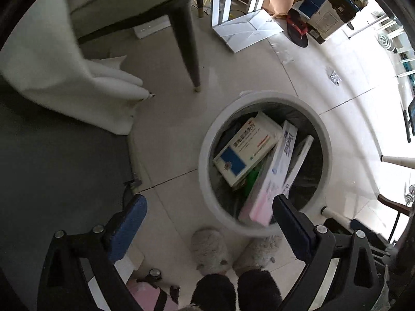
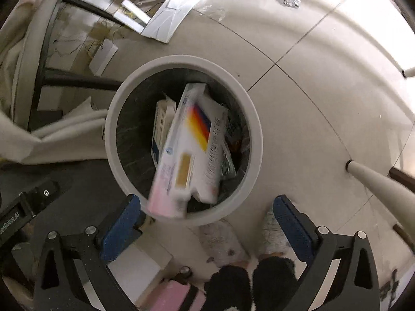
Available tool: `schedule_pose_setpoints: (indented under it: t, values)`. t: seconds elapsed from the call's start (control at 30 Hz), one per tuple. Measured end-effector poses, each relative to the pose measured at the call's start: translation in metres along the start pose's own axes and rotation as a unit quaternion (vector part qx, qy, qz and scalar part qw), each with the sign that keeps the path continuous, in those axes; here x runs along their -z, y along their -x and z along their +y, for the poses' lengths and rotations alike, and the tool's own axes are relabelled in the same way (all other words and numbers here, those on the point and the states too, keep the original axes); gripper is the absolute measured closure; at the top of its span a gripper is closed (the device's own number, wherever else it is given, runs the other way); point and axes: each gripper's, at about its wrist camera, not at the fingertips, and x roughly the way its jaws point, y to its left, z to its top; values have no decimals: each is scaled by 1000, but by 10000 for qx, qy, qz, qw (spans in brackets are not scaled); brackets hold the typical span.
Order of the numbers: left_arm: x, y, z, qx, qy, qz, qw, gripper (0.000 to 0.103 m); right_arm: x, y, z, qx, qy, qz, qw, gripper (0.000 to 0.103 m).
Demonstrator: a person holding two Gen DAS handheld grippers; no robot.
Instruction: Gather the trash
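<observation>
- Two grippers are seen from above, each pointed down at a round white trash bin [image 1: 327, 140] that stands on a pale tiled floor [image 1: 166, 140].
- The left gripper [image 1: 209, 216] is shown with its blue-padded fingers [image 1: 129, 223] spread wide; nothing is pinched between them.
- The right gripper [image 2: 207, 217] is likewise shown spread wide, its pads clear of every object.
- A long white and pink box [image 1: 269, 181] is shown tilted in the bin, its pink end raised over the near rim, just beside the left gripper's right-hand finger; contact cannot be told.
- In the right wrist view the same long box [image 2: 171, 181] is blurred, its pink end lying over the bin rim [image 2: 255, 134] between the fingers.
- A white carton with a blue panel [image 1: 246, 147] is seen lying deeper in the bin, beside the long box.
- A white box with a rainbow stripe [image 2: 207, 140] is seen against the long box in the right wrist view.
- Two fluffy pale slippers [image 1: 210, 251] and dark trouser legs [image 1: 259, 287] of the person are visible just behind the bin.
- A dark chair leg [image 1: 188, 49] and flattened white cartons [image 1: 246, 31] are seen on the floor well beyond the bin.
</observation>
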Motion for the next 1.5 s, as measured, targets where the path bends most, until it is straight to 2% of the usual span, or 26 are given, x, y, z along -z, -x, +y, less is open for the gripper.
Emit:
schedule_pose_setpoints:
  t: [0.13, 0.2, 0.4, 0.47, 0.77, 1.0, 1.13, 1.27, 1.5]
  values:
    - [20, 41, 1, -185, -66, -89, 9998, 4, 10, 41, 19, 577, 341, -207, 9975, 0]
    - [32, 70, 1, -211, -91, -145, 9996, 4, 19, 74, 29, 817, 448, -384, 9949, 0]
    - [68, 173, -5, -268, -219, -444, 9984, 4, 45, 181, 46, 942, 563, -674, 9917, 0]
    - [82, 214, -8, -28, -262, -379, 9989, 4, 55, 222, 53, 844, 596, -770, 9917, 0]
    - [134, 379, -23, 418, -503, -675, 9956, 4, 114, 407, 74, 494, 890, -935, 9904, 0]
    - [168, 481, -17, 1010, -493, -935, 9893, 4, 159, 534, 76, 33, 1077, -1099, 9881, 0]
    - [183, 533, -13, 1356, -439, -1201, 9825, 4, 179, 588, 80, -236, 1200, -1252, 9846, 0]
    - [195, 568, -12, 1640, -403, -1378, 9760, 4, 196, 623, 84, -519, 1327, -1315, 9810, 0]
    - [215, 612, -13, 1822, -434, -1714, 9672, 2, 217, 669, 97, -702, 1637, -1439, 9734, 0]
